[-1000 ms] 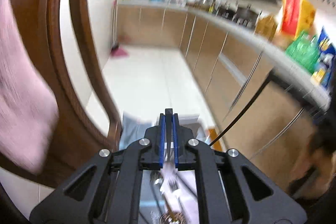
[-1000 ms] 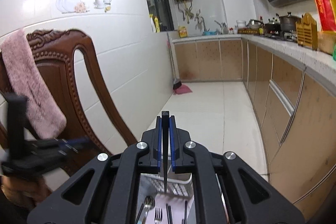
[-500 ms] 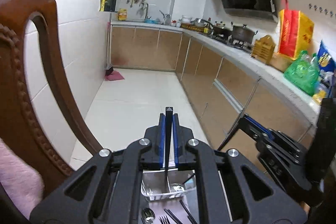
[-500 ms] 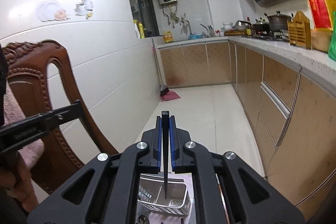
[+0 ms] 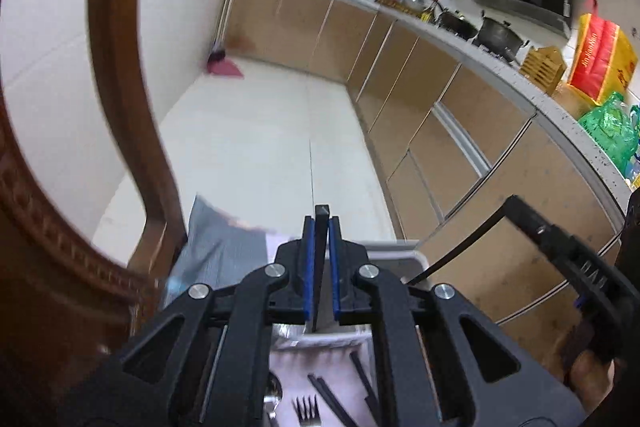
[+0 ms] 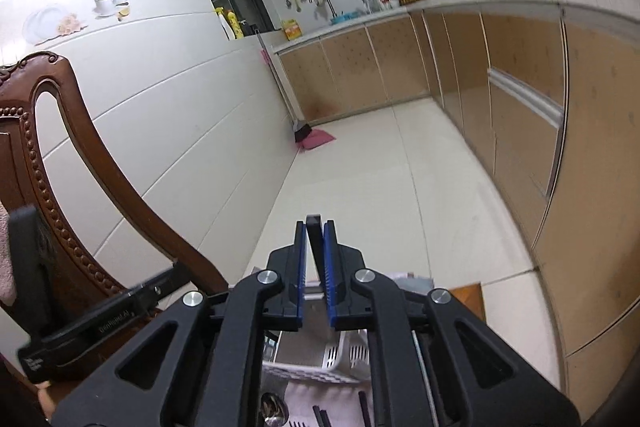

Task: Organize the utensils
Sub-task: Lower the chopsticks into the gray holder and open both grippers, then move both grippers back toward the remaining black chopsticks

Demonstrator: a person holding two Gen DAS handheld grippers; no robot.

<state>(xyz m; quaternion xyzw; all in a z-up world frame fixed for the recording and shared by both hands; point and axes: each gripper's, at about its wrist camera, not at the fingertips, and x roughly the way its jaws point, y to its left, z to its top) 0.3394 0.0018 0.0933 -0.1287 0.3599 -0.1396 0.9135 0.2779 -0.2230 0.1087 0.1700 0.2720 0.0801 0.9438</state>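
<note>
The left gripper (image 5: 321, 227), black with blue pads, was clamped on a thin black chopstick (image 5: 320, 267) standing between its fingers. The right gripper (image 6: 314, 239) had a second black chopstick (image 6: 316, 251) between its pads, leaning against the right pad as the jaws were opening. Near, below both grippers, a white slotted plastic basket (image 6: 340, 355) sat on a pale cloth, with a steel fork (image 5: 306, 411), a spoon (image 5: 273, 397) and more black chopsticks (image 5: 332, 401) in front of it. A carved brown wooden chair (image 6: 48, 163) stood to the left.
</note>
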